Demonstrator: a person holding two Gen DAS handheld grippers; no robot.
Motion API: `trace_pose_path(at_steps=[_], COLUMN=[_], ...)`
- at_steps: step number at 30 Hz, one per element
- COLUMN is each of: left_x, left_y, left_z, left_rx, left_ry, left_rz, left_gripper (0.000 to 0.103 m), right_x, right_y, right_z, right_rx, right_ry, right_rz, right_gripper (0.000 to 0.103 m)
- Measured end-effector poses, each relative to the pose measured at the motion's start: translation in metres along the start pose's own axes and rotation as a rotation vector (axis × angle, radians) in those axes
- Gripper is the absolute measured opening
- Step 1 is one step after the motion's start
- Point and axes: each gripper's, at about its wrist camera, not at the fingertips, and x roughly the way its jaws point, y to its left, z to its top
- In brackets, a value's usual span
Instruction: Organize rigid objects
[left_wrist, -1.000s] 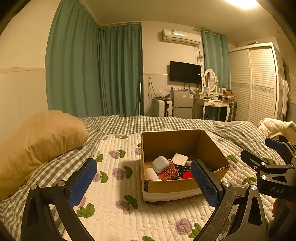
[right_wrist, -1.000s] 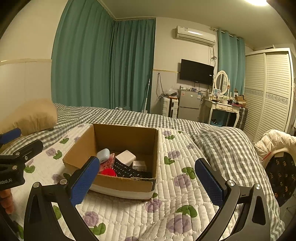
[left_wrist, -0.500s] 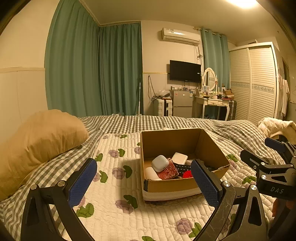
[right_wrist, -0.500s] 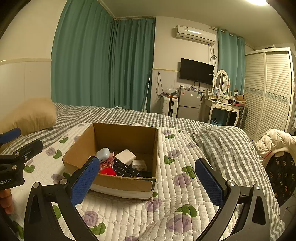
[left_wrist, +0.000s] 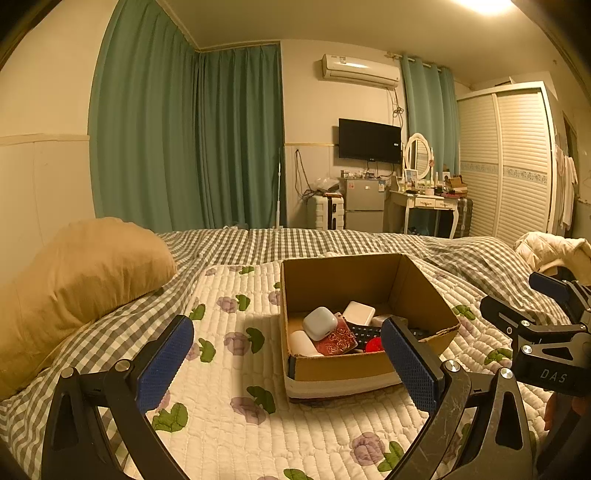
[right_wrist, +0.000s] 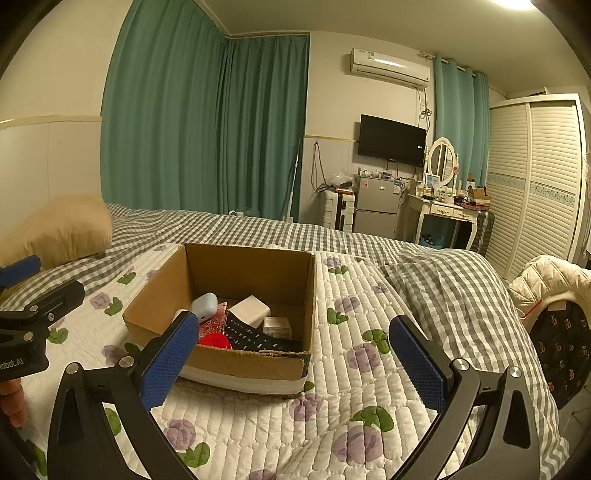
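Quilted bed (left_wrist: 229, 424) carries the cardboard box (left_wrist: 354, 365) of small items; I see it ahead-right of my gaping, empty left claw (left_wrist: 284, 360), ahead-left of the equally spread right claw (right_wrist: 293, 360)

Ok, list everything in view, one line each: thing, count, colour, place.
cardboard box: 1, brown, on the quilt
earbud case: 1, white, in the box
charger block: 1, white, in the box
patterned card: 1, red, in the box
remote: 1, black, in the box
red item: 1, unclear, box front
quilt: 1, white floral, on the bed
pillow: 1, tan, bed's left
curtains: green, back wall
left gripper: open, empty
right gripper: open, empty
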Motion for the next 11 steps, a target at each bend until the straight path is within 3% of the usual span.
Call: trace_pose_path(at_steps=[11], left_x=[-0.0002], left_y=[-0.0028], left_z=[-0.0067], left_rx=[0.017], left_ry=[0.001], left_rz=[-0.004], left_gripper=[0.103], right_x=[0.0005], right_y=[-0.0008], right_z=[-0.0025], right_rx=[0.000], right_ry=[0.007], right_rz=[0.000], right_gripper=[0.103])
